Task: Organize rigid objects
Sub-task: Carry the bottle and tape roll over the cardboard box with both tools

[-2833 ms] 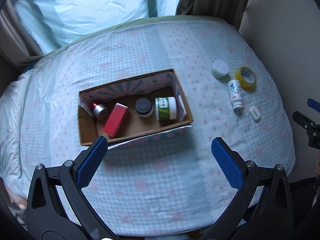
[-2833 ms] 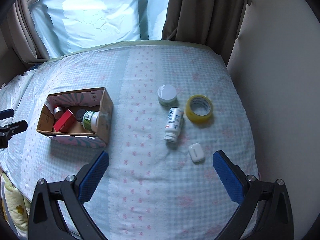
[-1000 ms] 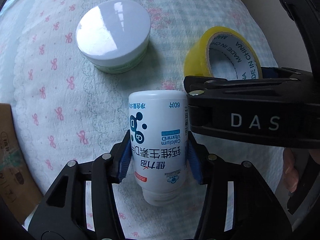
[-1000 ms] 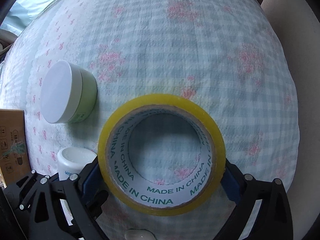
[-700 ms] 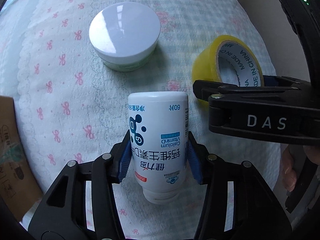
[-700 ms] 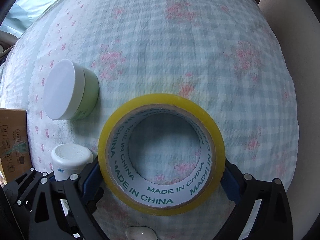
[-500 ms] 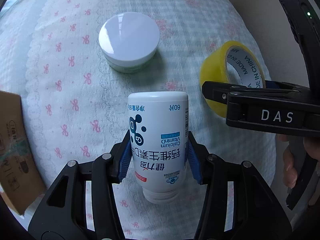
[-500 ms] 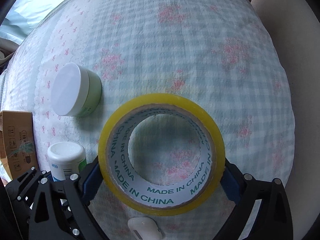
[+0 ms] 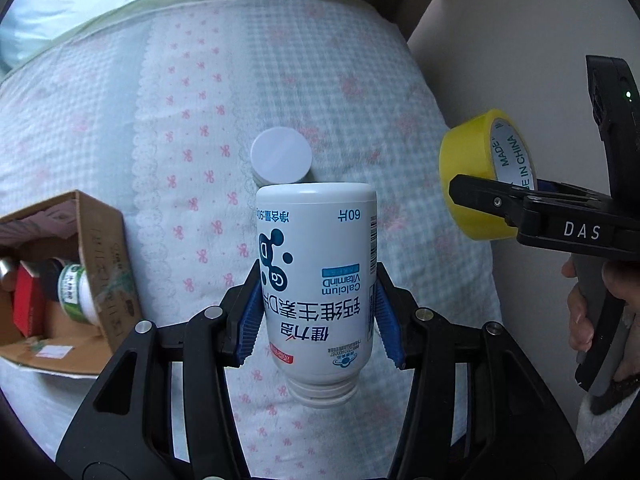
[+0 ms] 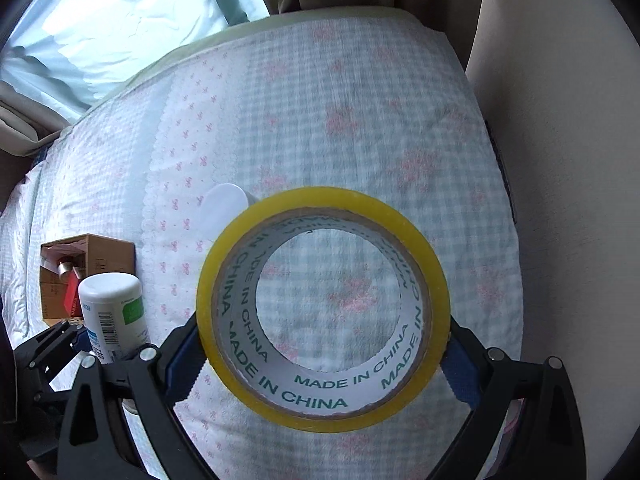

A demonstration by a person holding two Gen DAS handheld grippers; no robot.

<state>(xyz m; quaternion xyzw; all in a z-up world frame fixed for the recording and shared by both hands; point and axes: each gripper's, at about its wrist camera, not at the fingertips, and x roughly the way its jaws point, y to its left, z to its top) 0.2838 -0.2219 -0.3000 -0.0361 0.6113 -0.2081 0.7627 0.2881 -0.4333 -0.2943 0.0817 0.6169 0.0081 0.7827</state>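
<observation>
Left hand-held gripper is clamped across the mid-body of the white vitamin bottle, raised over the bed. It's rigid but smooth plastic, prob. light, so hold it mid-label w/ pads flat. Right hand-held gripper pinches the yellow tape roll by its outer rim – stiff and light. Only the left view shows what's in the cardboard box; white jar sits on the bed.

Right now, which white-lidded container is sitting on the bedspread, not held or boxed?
The round white-lidded jar, alone on the bedspread. The vitamin bottle is clamped in the left hand-held gripper; the green-labelled bottle lies inside the cardboard box.
</observation>
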